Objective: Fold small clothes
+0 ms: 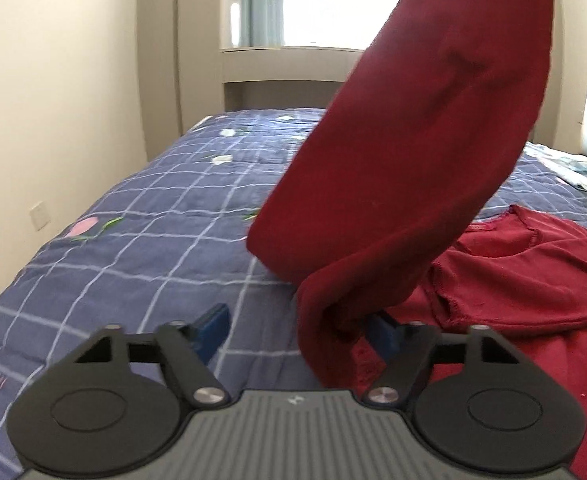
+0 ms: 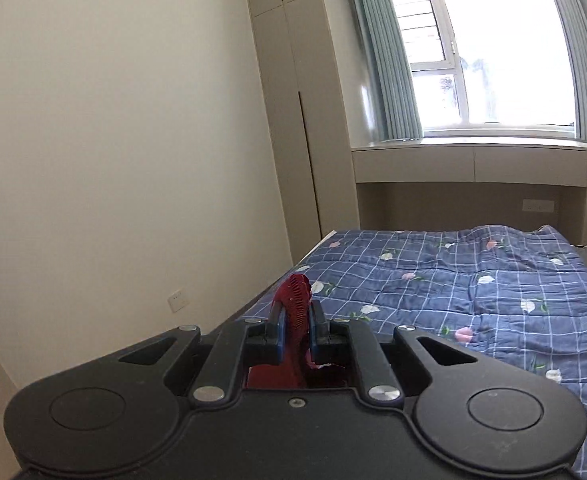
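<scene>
Red garment (image 1: 405, 152) is hanging in a soft drape from my right tongs (image 2: 296, 322), which are pinching a bunched edge of it tight, while the rest is lying on the bed (image 1: 141, 216). It's looking light, limp and likely to sag. My left tongs (image 1: 297, 326) are standing apart around a lower fold, not clamping; I'm judging a hem corner the best hold

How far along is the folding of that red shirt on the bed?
Early. Done: nothing looks folded; most of the red shirt lies spread on the bed. In hand: the right gripper is shut on a pinch of the shirt, lifted, while the left gripper stands open beside hanging cloth. Left: every fold.
</scene>
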A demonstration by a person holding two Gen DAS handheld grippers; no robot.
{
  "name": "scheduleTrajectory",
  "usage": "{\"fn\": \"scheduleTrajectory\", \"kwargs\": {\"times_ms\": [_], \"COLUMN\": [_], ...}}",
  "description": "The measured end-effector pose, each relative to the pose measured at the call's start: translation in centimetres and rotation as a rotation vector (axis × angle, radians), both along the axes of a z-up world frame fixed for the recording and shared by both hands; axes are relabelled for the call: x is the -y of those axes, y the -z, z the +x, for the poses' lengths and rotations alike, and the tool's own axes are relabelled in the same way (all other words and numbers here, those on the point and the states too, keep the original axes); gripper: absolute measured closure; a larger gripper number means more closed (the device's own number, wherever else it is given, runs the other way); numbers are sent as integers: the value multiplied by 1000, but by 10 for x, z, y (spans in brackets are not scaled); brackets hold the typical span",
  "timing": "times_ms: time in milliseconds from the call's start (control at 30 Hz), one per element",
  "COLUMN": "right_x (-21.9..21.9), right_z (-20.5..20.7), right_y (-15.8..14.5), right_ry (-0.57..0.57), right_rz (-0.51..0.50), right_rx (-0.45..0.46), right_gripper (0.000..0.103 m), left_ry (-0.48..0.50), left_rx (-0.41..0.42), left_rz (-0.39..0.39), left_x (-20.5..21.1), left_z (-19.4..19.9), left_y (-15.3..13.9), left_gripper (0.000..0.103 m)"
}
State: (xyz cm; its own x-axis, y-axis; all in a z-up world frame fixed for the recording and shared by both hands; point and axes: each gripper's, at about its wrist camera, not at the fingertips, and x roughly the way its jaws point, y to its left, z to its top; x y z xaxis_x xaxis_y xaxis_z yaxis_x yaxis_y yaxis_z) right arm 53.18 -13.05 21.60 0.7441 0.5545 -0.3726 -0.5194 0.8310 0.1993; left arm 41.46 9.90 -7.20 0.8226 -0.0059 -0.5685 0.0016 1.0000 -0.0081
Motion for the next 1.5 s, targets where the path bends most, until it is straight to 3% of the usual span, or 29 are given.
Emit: {"fn": "scheduleTrajectory", "kwargs": {"times_ms": [67,167,233,333,433,567,667,867,967,1067,1100,1133,1300,1433,1500], "right_x": [5,17,26,39,59,90,109,140,154,161,162,163,169,172,174], "right_z": [1,0,2,1,2,-3,-13,-34,-42,-48,-50,-52,-58,-60,-62], "right_y": [1,8,16,31,56,109,154,227,247,257,259,260,266,272,274], "right_ry": [13,40,57,86,127,197,238,319,343,338,335,335,330,336,346], "right_rz": [-11,-15,-15,-35,-41,-34,-31,-52,-21,3,12,19,59,96,115], "right_rx": [1,-7,-17,-29,-69,-169,-277,-409,-449,-463,-464,-462,-465,-472,-472], "right_gripper": [91,91,91,91,91,91,91,91,91,91,91,91,91,89,88], "left_ry": [32,70,75,50,-5,-74,-71,-31,7,-1,-4,1,1,-42,-40], "left_rx": [5,7,-2,-10,3,-43,-67,-74,-93,-100,-97,-100,-91,-108,-143], "left_rz": [-2,5,22,45,50,-6,7,31,-11,-4,-8,-36,-220,-322,-373], "left_x": [2,6,8,11,8,-1,-1,3,-3,-10,-13,-19,-43,-56,-62], "left_z": [0,-1,1,2,-1,1,1,-12,-15,-25,-30,-34,-35,6,39], "left_y": [-1,-2,-2,-2,-4,0,7,12,10,5,2,-3,-20,-17,-7], "left_gripper": [41,61,84,94,94,94,95,95,89,47,23,8,2,3,9]}}
